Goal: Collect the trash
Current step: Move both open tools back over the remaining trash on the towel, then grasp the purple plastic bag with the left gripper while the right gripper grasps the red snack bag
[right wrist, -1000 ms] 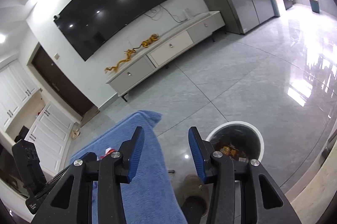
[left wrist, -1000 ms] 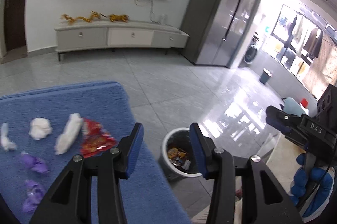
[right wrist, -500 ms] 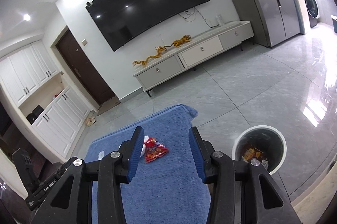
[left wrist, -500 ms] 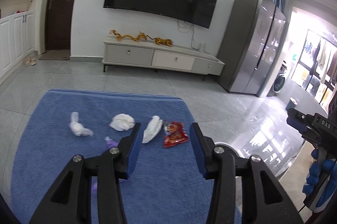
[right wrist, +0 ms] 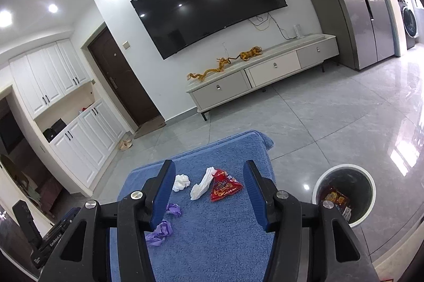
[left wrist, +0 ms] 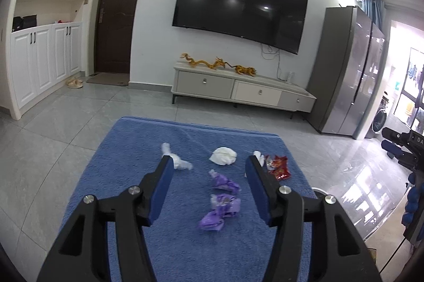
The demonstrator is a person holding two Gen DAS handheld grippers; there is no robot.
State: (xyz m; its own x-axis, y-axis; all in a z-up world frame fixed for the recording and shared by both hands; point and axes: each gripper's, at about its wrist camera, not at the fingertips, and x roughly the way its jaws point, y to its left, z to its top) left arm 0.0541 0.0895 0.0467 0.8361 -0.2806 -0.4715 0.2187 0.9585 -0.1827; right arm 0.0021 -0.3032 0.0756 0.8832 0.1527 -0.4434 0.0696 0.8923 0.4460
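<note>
Trash lies on a blue towel-covered table (left wrist: 132, 149) (right wrist: 238, 242): a red snack wrapper (left wrist: 278, 166) (right wrist: 224, 186), white crumpled tissues (left wrist: 223, 156) (right wrist: 181, 182) (right wrist: 202, 183), a clear plastic twist (left wrist: 175, 158), and two purple wrappers (left wrist: 225, 182) (left wrist: 218, 213) (right wrist: 161, 230). A white trash bin (right wrist: 344, 195) holding wrappers stands on the floor right of the table. My left gripper (left wrist: 209, 170) is open and empty above the purple wrappers. My right gripper (right wrist: 209, 177) is open and empty above the tissue and red wrapper.
Grey tiled floor surrounds the table. A TV cabinet (left wrist: 238, 91) stands under a wall TV (left wrist: 238, 8); a grey fridge (left wrist: 349, 69) is at right and white cupboards (left wrist: 39, 64) at left. The other gripper shows at the edge of each view.
Both grippers have swung left from the trash bin back over the blue table. The trash now lies between the open fingers in both views. Both stay open and empty.
</note>
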